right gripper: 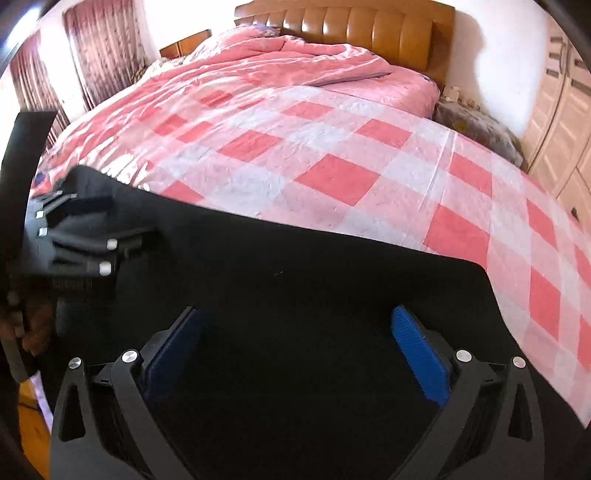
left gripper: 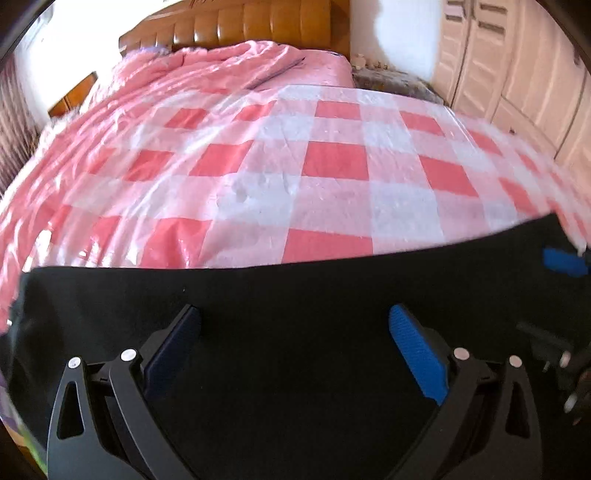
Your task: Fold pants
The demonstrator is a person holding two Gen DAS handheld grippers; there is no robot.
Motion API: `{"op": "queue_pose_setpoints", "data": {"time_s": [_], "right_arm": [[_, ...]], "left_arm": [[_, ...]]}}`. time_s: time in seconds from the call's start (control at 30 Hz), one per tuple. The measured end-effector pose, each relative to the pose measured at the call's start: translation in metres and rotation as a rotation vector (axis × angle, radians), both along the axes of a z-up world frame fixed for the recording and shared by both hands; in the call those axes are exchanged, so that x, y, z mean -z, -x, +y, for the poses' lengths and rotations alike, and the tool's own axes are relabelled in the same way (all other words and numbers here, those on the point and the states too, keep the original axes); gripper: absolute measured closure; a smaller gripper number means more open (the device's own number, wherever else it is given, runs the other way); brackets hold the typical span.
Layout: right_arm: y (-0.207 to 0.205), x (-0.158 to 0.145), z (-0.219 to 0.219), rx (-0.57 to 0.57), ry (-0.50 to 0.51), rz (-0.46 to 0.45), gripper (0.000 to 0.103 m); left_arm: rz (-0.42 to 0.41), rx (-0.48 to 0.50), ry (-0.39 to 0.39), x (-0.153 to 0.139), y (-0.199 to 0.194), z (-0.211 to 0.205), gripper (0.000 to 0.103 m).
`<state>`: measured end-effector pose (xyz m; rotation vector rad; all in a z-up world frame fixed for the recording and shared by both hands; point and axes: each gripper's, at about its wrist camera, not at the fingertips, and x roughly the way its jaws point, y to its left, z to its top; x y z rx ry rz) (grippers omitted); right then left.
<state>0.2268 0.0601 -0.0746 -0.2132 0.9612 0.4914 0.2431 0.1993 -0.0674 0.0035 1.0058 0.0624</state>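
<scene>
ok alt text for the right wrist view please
The right hand-held gripper is open above black pants spread on a bed with a pink checked cover. The left hand-held gripper is over the pants at far left; a brown headboard is behind.
</scene>
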Motion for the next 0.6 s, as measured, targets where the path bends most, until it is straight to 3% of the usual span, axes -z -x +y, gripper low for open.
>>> {"op": "queue_pose_setpoints", "data": {"time_s": [0.2,0.33,0.43,0.47,0.5,0.53,0.6], "right_arm": [[0.009,-0.005,-0.006,0.015,-0.016,-0.015,0.005],[0.033,-0.028,-0.05,0.105,0.016,-0.102,0.005],[0.034,-0.009,-0.094,0.205,0.107,-0.035,0.004],[0.034,0.0,-0.109,0.206,0.099,0.002,0.004],[0.037,-0.003,-0.129,0.208,-0.009,0.025,0.004],[0.039,-0.006,-0.138,0.228,-0.006,0.023,0.004],[0.046,-0.008,-0.151,0.293,0.122,-0.013,0.005]], "left_arm": [[-0.061,0.006,-0.047,0.001,0.011,-0.006,0.001],[-0.064,-0.004,-0.044,0.001,0.008,-0.004,0.001],[-0.07,-0.01,-0.047,0.0,0.01,-0.005,0.001],[-0.07,-0.012,-0.046,0.001,0.01,-0.005,0.001],[-0.07,-0.011,-0.042,0.001,0.01,-0.005,0.001],[-0.07,-0.012,-0.039,0.001,0.01,-0.004,0.001],[-0.066,-0.016,-0.023,0.001,0.01,-0.003,0.001]]}}
